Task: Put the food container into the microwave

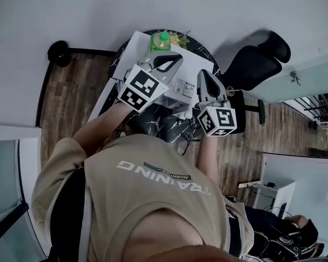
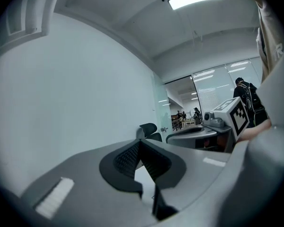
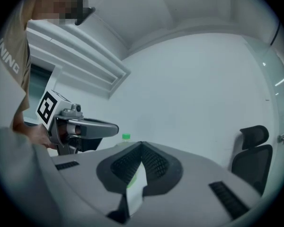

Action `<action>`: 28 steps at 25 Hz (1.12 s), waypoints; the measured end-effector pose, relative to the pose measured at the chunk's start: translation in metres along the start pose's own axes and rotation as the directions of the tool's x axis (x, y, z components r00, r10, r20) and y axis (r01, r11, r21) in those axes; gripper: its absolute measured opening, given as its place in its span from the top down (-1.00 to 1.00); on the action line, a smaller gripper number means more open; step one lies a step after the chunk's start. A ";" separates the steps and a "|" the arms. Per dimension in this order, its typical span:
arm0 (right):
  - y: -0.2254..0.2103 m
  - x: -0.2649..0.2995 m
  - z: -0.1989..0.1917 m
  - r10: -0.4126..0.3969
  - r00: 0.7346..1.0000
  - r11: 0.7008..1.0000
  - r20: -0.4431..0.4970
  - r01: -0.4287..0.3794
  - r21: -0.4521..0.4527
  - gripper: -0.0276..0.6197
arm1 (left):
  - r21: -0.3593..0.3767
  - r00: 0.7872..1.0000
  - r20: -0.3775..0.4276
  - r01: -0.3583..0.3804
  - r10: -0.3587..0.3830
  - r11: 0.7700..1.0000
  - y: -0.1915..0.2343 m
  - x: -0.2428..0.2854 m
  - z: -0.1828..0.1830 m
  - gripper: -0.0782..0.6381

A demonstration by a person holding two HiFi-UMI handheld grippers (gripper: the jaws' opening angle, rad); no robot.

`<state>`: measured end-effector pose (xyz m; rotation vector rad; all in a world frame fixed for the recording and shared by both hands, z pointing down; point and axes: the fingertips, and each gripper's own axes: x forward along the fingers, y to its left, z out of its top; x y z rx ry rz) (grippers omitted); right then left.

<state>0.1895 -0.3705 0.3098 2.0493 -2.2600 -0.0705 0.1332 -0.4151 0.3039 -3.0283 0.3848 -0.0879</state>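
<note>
Head view: round dark marble table [image 1: 201, 49] on a wood floor, white wall past it, office chair [image 1: 257, 64] off its right edge. White microwave [image 1: 181, 64] sits skewed, one corner at the far edge; your grippers cover its long axis. Green bottle [image 1: 161, 40] at the far edge. Food container: cannot tell where.
Left gripper view: left gripper [image 1: 172, 62] closed, empty.
Right gripper view: right gripper [image 1: 204, 76] closed, empty.
</note>
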 end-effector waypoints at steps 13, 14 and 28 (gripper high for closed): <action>-0.009 -0.007 0.002 0.016 1.000 1.000 -0.004 -0.016 0.005 0.89 | -0.014 0.998 0.033 -0.052 0.052 0.999 -0.002 -0.003 0.004 0.76; -0.008 -0.006 0.001 0.016 1.000 1.000 -0.003 -0.016 0.003 0.89 | -0.018 0.997 0.044 -0.058 0.059 0.998 0.000 -0.003 0.006 0.76; -0.007 0.005 -0.021 0.007 0.999 0.994 -0.053 -0.013 -0.107 0.89 | -0.043 0.995 0.026 -0.095 0.096 0.995 0.004 0.010 -0.014 0.76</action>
